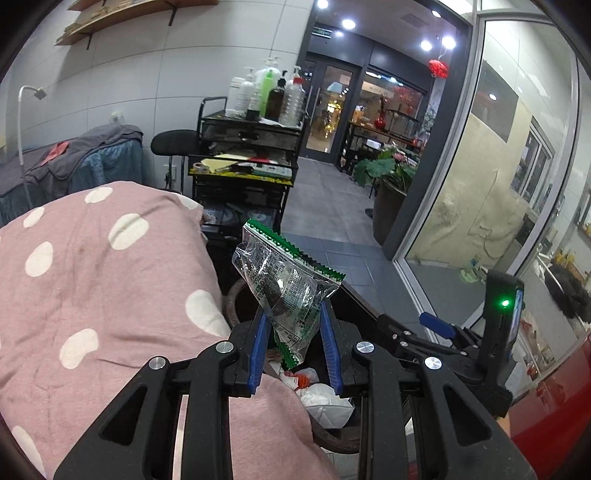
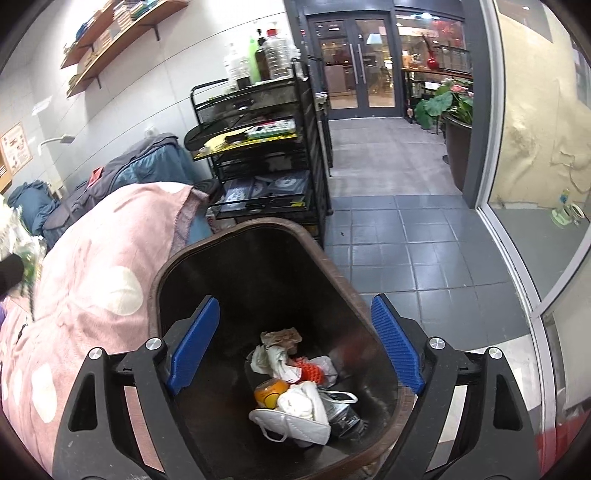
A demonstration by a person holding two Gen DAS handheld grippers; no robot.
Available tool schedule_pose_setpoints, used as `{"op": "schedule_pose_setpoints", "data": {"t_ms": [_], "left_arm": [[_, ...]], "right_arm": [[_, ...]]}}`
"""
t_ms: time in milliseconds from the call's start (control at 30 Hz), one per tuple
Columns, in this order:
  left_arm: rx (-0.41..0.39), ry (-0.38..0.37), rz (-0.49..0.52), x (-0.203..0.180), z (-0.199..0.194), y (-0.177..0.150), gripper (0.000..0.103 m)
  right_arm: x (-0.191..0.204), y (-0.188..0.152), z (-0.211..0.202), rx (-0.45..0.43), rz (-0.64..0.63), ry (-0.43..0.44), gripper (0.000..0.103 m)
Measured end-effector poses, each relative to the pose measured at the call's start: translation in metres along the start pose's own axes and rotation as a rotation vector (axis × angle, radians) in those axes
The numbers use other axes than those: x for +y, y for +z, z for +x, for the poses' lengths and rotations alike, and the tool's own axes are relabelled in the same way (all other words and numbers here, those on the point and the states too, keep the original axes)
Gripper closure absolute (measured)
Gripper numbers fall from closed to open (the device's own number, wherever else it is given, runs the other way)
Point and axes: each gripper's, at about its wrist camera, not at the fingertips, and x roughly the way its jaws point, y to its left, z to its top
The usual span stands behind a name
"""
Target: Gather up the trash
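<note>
Small black print covers the clear wrapper (image 1: 286,284) with its green zigzag edges, but the letters are too fine and crumpled to read; a few digits show near its upper left side, none of them certain. A green sign (image 1: 322,31) above the far glass doors carries marks too small to make out. On the wall at the left edge, a framed poster (image 2: 14,149) shows rows of pictures and lines of writing, all blurred. Boxes on the lower shelf of the black cart (image 2: 266,186) bear printed designs, no words legible
</note>
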Motion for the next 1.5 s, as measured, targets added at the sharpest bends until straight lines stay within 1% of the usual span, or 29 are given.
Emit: {"op": "schedule_pose_setpoints", "data": {"t_ms": [333, 500, 567, 600, 633, 667, 700, 733, 767, 867, 967, 1067, 1167, 1333, 1500], "left_arm": [[0.101, -0.017, 0.036, -0.014, 0.041, -0.006, 0.076], [0.138, -0.023, 0.043, -0.02, 0.055, -0.008, 0.076], [0.146, -0.018, 0.044, -0.021, 0.059, -0.009, 0.074], [0.15, -0.017, 0.042, -0.023, 0.061, -0.01, 0.072], [0.155, -0.015, 0.041, -0.023, 0.063, -0.011, 0.067], [0.16, -0.012, 0.043, -0.024, 0.065, -0.011, 0.059], [0.162, -0.006, 0.046, -0.024, 0.065, -0.012, 0.054], [0.16, 0.002, 0.046, -0.025, 0.065, -0.013, 0.044], [0.158, 0.004, 0.043, -0.024, 0.065, -0.014, 0.038], [0.155, 0.006, 0.041, -0.025, 0.063, -0.016, 0.028], [0.142, 0.011, 0.045, -0.024, 0.059, -0.016, 0.021], [0.121, 0.013, 0.046, -0.024, 0.054, -0.015, 0.015], [0.09, 0.031, 0.044, -0.019, 0.043, -0.015, 0.012], [0.027, 0.042, 0.007, -0.006, 0.02, -0.011, 0.009], [-0.047, 0.094, -0.006, 0.01, -0.009, -0.008, 0.006]], "right_arm": [[-0.027, 0.001, -0.002, 0.002, 0.047, -0.049, 0.019], [-0.038, 0.001, -0.002, 0.007, 0.063, -0.065, 0.019], [-0.041, 0.001, -0.003, 0.01, 0.07, -0.068, 0.019], [-0.042, 0.001, -0.002, 0.011, 0.073, -0.068, 0.019], [-0.043, 0.002, -0.002, 0.012, 0.075, -0.069, 0.019], [-0.044, 0.003, -0.002, 0.012, 0.077, -0.071, 0.019], [-0.044, 0.003, -0.002, 0.012, 0.077, -0.072, 0.019], [-0.044, 0.004, -0.002, 0.012, 0.078, -0.072, 0.019], [-0.045, 0.004, -0.002, 0.012, 0.077, -0.071, 0.019], [-0.045, 0.004, -0.002, 0.01, 0.077, -0.073, 0.016], [-0.046, 0.005, -0.002, 0.007, 0.079, -0.075, 0.014], [-0.045, 0.006, -0.002, 0.007, 0.079, -0.075, 0.013], [-0.044, 0.005, -0.004, 0.006, 0.084, -0.066, 0.013], [-0.034, 0.006, -0.01, 0.0, 0.063, -0.049, 0.013], [-0.018, 0.009, -0.019, -0.028, 0.036, -0.028, 0.011]]}}
